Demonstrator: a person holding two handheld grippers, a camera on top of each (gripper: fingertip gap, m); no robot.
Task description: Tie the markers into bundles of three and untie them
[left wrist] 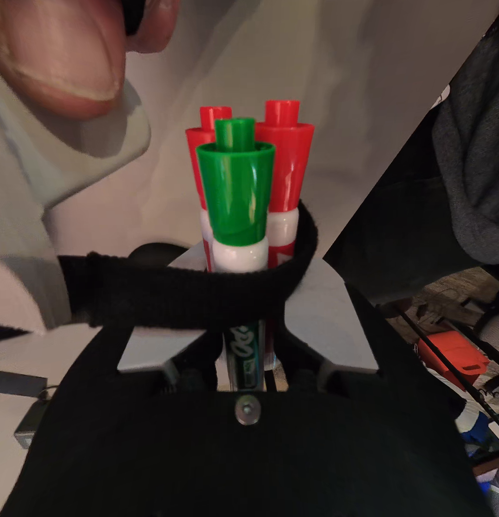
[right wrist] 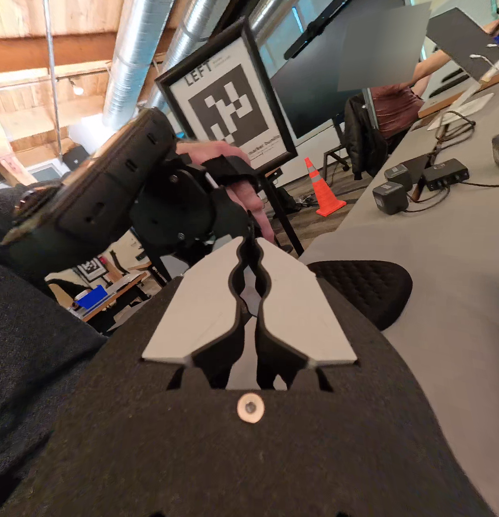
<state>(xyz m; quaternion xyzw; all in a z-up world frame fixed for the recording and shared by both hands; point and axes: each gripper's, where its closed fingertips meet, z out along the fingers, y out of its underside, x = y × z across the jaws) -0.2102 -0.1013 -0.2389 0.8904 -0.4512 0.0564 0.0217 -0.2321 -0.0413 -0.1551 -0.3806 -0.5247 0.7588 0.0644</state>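
Note:
In the left wrist view, my left gripper (left wrist: 251, 282) is shut on three upright markers: a green-capped marker (left wrist: 235, 193) in front and two red-capped markers (left wrist: 284, 167) behind it. A black strap (left wrist: 164, 296) loops around the marker barrels and runs off to the left. There a white finger (left wrist: 86, 173) of my right gripper, blurred, holds its end, with a thumb (left wrist: 60, 61) above. In the right wrist view, my right gripper (right wrist: 249, 247) is shut on the thin black strap (right wrist: 252, 260). The left gripper's black body (right wrist: 164, 201) and the hand on it are just beyond.
A grey table (right wrist: 424, 279) runs along the right, with black boxes and cables (right wrist: 391, 195) on it. A black chair back (right wrist: 363, 291) stands at its edge. An orange cone (right wrist: 324, 193), a framed sign (right wrist: 228, 103) and a seated person (right wrist: 394, 109) are farther off. The grippers' ends are close to 9 centimeters from one another.

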